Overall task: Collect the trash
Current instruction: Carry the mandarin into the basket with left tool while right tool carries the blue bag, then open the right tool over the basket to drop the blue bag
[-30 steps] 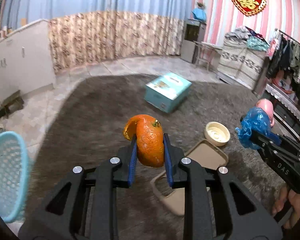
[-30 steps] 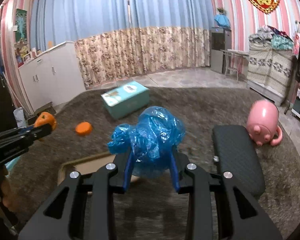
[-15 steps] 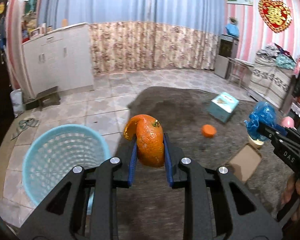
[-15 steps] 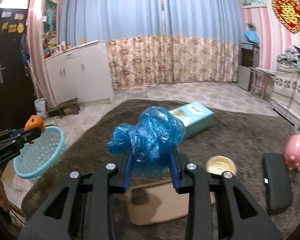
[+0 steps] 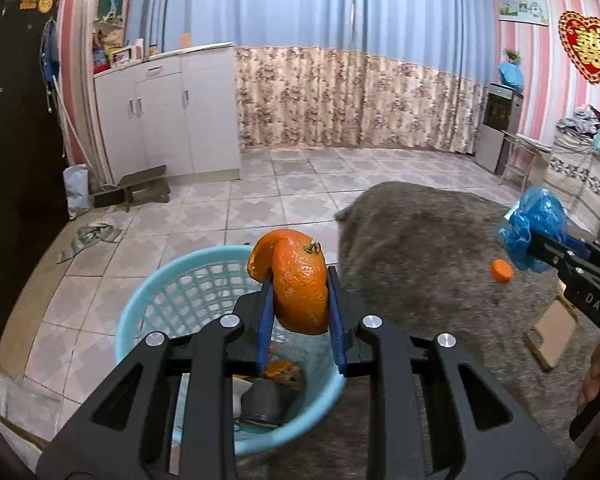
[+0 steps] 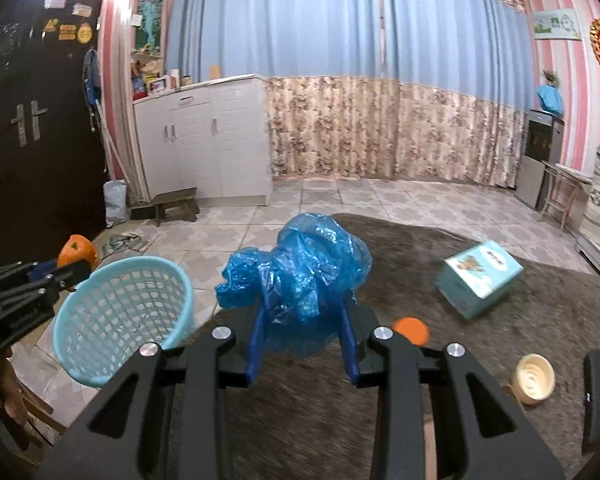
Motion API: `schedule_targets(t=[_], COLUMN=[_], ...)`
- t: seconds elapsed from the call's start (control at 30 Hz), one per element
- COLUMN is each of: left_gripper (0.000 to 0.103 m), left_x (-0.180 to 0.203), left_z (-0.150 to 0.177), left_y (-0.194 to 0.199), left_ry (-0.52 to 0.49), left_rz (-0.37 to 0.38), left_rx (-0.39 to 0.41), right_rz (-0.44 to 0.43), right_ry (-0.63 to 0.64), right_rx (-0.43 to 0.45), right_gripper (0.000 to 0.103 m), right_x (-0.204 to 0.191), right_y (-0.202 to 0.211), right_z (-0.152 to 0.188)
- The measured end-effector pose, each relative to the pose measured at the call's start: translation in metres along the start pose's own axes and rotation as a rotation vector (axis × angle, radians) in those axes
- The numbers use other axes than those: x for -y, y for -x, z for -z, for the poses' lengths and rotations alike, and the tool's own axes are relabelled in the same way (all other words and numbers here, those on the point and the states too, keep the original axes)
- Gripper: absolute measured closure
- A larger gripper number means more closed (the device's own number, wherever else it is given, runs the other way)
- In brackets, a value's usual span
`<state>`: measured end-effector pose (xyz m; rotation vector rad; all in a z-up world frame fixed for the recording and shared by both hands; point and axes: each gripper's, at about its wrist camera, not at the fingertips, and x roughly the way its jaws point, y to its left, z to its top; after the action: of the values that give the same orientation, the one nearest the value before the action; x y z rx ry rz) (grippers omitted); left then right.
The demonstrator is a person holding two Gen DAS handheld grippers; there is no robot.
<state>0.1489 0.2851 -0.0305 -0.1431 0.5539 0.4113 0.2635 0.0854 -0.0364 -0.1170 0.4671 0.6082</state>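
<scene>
My left gripper (image 5: 300, 280) is shut on a curled piece of orange peel (image 5: 296, 280) and hangs over the near rim of a light blue mesh basket (image 5: 168, 292), which holds peel scraps and other rubbish. My right gripper (image 6: 302, 308) is shut on a crumpled blue plastic bag (image 6: 300, 268); the same basket (image 6: 120, 312) stands to its left on the tiles. In the right wrist view the left gripper (image 6: 76, 266) shows at the far left with its peel (image 6: 76, 250). In the left wrist view the right gripper's bag (image 5: 534, 232) is at the right edge.
A grey rug (image 6: 420, 264) carries another orange piece (image 6: 410, 330), a teal box (image 6: 480, 276), a cream bowl (image 6: 534, 376), a black pad (image 6: 598, 396) and flat cardboard (image 5: 552, 332). White cabinets (image 6: 204, 144) and a low stool (image 6: 168, 202) line the far wall.
Both grippers have swung left across the rug toward the basket, each still holding its item. The basket has come from the left edge to right under the left gripper.
</scene>
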Motion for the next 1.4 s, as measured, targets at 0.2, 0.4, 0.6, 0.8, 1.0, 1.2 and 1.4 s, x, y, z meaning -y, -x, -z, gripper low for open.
schedule_targets(t=[0.2, 0.4, 0.6, 0.8, 1.0, 1.2, 1.4], left_gripper=[0.08, 0.08, 0.08, 0.076, 0.044, 0.025, 0.016], left_x=[-0.027, -0.046, -0.059, -0.066, -0.083, -0.107, -0.118], left_z=[0.002, 0.003, 0.003, 0.005, 0.009, 0.007, 0.001], left_y=[-0.009, -0.018, -0.036, -0.053, -0.053, -0.044, -0.035], left_ry=[0.02, 0.033, 0.034, 0.023, 0.046, 0.088, 0.112], left_rz=[-0.029, -0.038, -0.03, -0.025, -0.079, -0.152, -0.184], left_rx=[-0.003, -0.001, -0.02, -0.053, -0.043, -0.009, 0.024], right_rz=[-0.04, -0.053, -0.049, -0.049, -0.064, -0.089, -0.133], right_ry=[0.014, 0.026, 0.038, 0.045, 0.063, 0.072, 0.083], right_rx=[-0.005, -0.006, -0.024, -0.049, -0.066, -0.094, -0.127], right_gripper=[0.071, 0.071, 0.071, 0.071, 0.071, 0.071, 0.071], right_x=[-0.03, -0.049, -0.06, -0.068, -0.083, -0.098, -0.12], right_y=[-0.016, -0.029, -0.042, -0.057, -0.069, -0.083, -0.098], right_z=[-0.006, -0.01, -0.008, -0.009, -0.007, -0.002, 0.001])
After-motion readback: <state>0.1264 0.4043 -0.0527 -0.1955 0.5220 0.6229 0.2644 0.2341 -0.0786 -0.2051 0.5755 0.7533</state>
